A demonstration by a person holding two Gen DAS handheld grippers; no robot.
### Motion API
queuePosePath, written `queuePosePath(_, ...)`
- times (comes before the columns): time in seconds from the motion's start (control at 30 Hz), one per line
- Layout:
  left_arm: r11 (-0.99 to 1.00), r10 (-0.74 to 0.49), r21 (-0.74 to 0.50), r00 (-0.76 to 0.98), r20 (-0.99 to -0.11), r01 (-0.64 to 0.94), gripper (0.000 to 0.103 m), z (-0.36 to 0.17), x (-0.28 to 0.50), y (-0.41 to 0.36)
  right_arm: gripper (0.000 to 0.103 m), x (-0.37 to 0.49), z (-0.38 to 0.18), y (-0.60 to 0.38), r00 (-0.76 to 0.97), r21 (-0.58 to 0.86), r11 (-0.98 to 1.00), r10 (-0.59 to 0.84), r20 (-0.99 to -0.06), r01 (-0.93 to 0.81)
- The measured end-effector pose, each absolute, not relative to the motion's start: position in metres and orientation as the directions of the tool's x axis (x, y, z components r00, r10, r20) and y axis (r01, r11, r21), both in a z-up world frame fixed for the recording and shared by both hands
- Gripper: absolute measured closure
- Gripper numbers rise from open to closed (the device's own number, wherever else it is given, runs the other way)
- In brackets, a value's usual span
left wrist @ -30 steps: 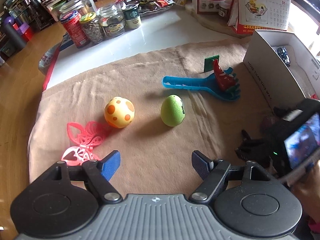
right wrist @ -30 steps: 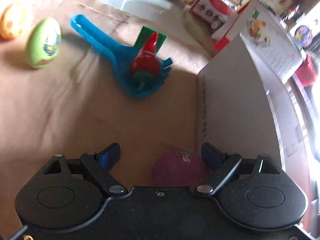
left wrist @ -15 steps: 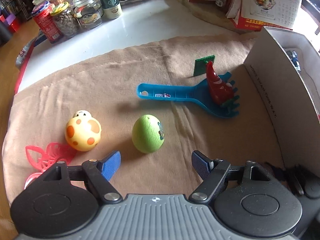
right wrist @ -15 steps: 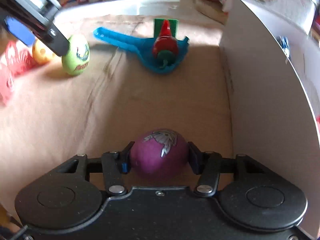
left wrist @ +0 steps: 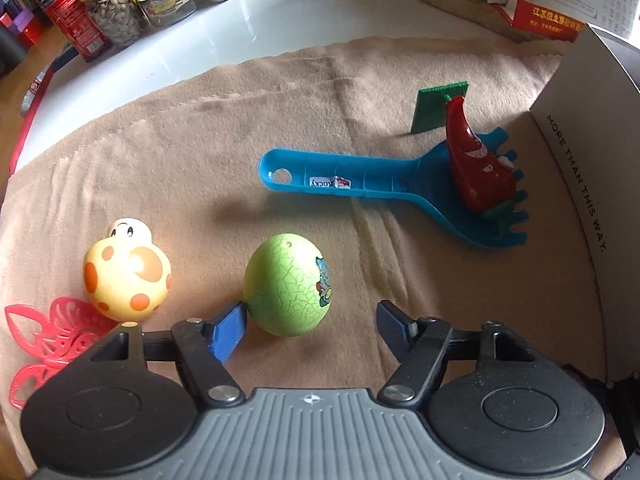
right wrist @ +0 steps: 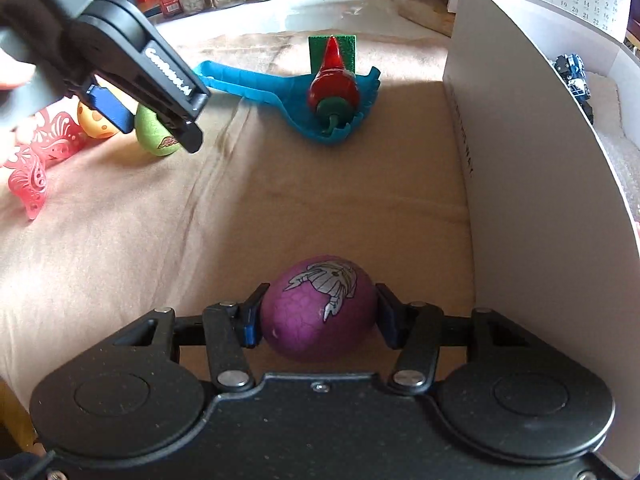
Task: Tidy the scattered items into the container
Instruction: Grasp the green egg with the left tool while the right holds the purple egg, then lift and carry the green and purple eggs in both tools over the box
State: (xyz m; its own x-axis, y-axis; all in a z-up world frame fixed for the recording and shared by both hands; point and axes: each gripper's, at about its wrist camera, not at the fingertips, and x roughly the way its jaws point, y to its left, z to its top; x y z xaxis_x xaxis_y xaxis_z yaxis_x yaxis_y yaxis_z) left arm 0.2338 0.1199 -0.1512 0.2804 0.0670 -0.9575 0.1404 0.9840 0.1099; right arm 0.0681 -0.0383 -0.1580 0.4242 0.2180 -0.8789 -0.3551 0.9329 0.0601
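White box (right wrist: 532, 184) holding a blue toy car (right wrist: 574, 76); right tool (right wrist: 318, 312) clamped on purple egg (right wrist: 316, 312); left tool (left wrist: 310, 320) closing, still open around green egg (left wrist: 286, 284).

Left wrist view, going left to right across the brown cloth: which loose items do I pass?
Red plastic butterfly cutout → yellow orange-spotted toy egg → green crackle-pattern toy egg → blue plastic toy rake → red chilli-shaped toy lying on the rake's head → white cardboard box.

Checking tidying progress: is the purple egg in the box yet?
Out. The purple egg sits clamped in the right gripper over the cloth, beside the box wall.
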Motion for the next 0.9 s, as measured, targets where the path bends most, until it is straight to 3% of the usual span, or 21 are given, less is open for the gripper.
queuePosePath(0.07, 0.983, 0.074, 0.118, 0.293, -0.953, 0.138, 0.054, -0.152, 0.234, 0.122, 0.050, 0.068, -0.158, -0.039, 0.422, 0.066, 0.932, 0.223, -0.879, -0.356)
queuePosePath(0.1, 0.984, 0.064, 0.109, 0.293, -0.954, 0.139, 0.056, -0.153, 0.235, 0.124, 0.050, 0.068, -0.158, -0.039, 0.420, 0.069, 0.932, 0.226, -0.879, -0.356)
queuePosePath(0.23, 0.994, 0.017, 0.046, 0.283, -0.959, 0.095, 0.056, -0.153, 0.238, 0.135, 0.050, 0.068, -0.158, -0.039, 0.406, 0.087, 0.930, 0.239, -0.882, -0.357)
queuePosePath(0.5, 0.994, 0.024, 0.056, 0.317, -0.948, 0.092, 0.056, -0.142, 0.228, 0.139, 0.050, 0.068, -0.155, -0.042, 0.365, 0.168, 0.919, 0.303, -0.880, -0.358)
queuePosePath(0.9, 0.971, 0.079, 0.156, 0.369, -0.926, 0.181, 0.056, -0.094, 0.183, 0.132, 0.050, 0.054, -0.126, -0.027, 0.378, 0.148, 0.896, 0.320, -0.868, -0.419)
